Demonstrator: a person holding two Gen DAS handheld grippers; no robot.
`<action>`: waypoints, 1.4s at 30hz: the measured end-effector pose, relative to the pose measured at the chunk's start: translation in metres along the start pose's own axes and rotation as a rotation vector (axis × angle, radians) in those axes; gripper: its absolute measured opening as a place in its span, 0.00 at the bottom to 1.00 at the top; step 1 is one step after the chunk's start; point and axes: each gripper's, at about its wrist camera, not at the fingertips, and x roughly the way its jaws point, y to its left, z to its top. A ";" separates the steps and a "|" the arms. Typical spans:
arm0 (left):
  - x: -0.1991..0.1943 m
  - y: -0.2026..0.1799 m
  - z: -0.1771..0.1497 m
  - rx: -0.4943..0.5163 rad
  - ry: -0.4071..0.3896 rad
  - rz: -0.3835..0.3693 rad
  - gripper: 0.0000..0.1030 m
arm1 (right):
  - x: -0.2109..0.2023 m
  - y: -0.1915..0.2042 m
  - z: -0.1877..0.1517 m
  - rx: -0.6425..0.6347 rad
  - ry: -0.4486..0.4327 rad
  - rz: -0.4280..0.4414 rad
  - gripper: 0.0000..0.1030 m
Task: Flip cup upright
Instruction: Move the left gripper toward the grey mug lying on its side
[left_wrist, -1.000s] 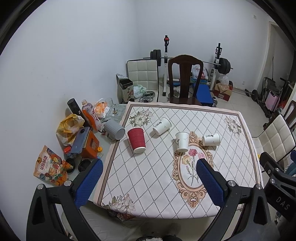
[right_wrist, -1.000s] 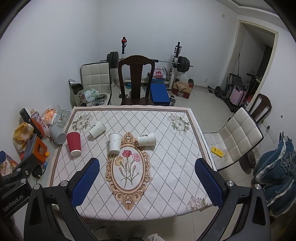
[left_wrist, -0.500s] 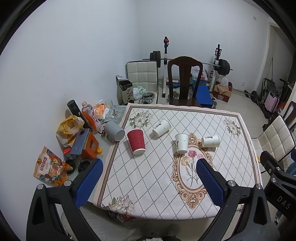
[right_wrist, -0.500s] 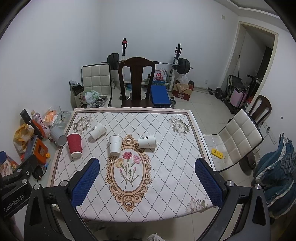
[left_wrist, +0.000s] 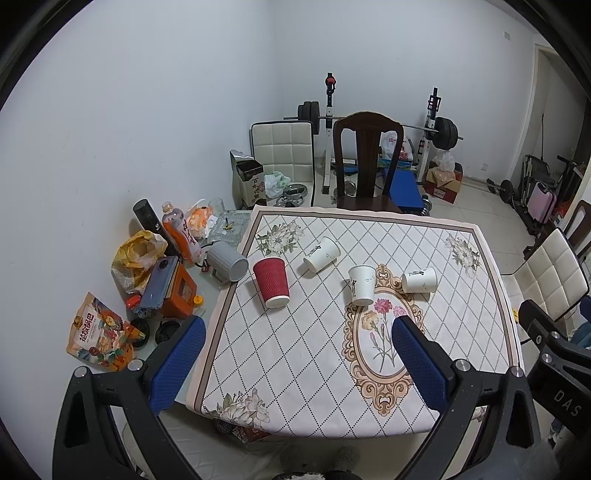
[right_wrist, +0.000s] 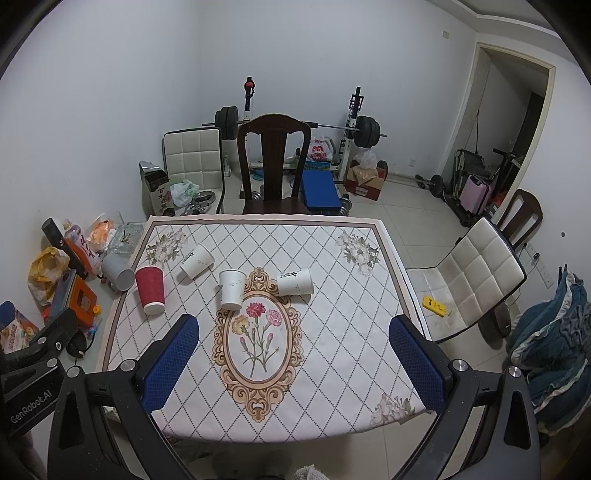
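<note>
Four cups (left_wrist: 361, 290) lie toppled beyond both spread, empty tongs (left_wrist: 295, 363) (right_wrist: 293, 360).

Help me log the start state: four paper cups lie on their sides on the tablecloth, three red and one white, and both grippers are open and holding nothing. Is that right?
The colours are swapped. The left wrist view shows one red cup and three white cups on their sides on the tablecloth. The left gripper and right gripper are open and empty.
</note>
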 end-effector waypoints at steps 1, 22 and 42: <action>-0.001 0.000 -0.002 0.001 -0.001 0.001 1.00 | 0.000 0.000 0.000 0.000 0.000 0.001 1.00; 0.040 -0.001 -0.016 -0.043 0.081 0.071 1.00 | 0.038 -0.005 0.001 0.023 0.072 0.058 1.00; 0.239 0.110 -0.035 -0.174 0.420 0.241 1.00 | 0.273 0.120 -0.063 -0.133 0.486 0.084 1.00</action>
